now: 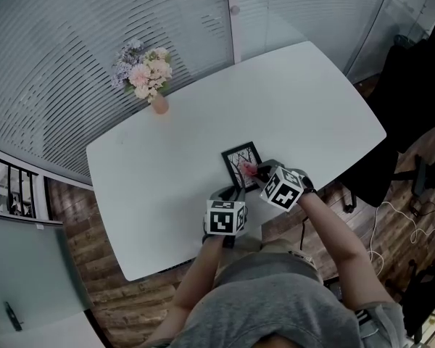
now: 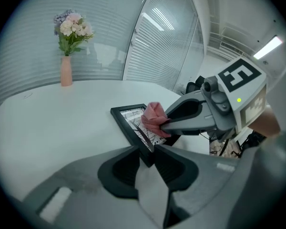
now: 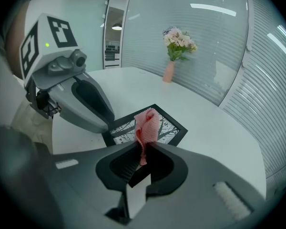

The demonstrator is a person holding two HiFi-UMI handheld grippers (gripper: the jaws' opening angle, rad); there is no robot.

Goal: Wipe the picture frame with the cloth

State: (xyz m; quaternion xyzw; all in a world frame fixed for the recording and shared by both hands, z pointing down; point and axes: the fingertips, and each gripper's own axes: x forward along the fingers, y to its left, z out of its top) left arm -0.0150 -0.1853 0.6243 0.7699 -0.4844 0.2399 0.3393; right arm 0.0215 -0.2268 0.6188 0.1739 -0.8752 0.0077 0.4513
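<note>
A black picture frame with a black-and-white print lies flat on the white table near its front edge. My left gripper is shut on the frame's near corner. My right gripper is shut on a pink cloth, which rests bunched on the frame's glass. The same cloth shows in the left gripper view, pressed on the print under the right gripper's jaws. The frame's near part is hidden under both grippers in the head view.
A pink vase of pale flowers stands at the table's far left side. Glass walls with blinds run behind the table. A dark chair stands off the right end, with cables on the wood floor.
</note>
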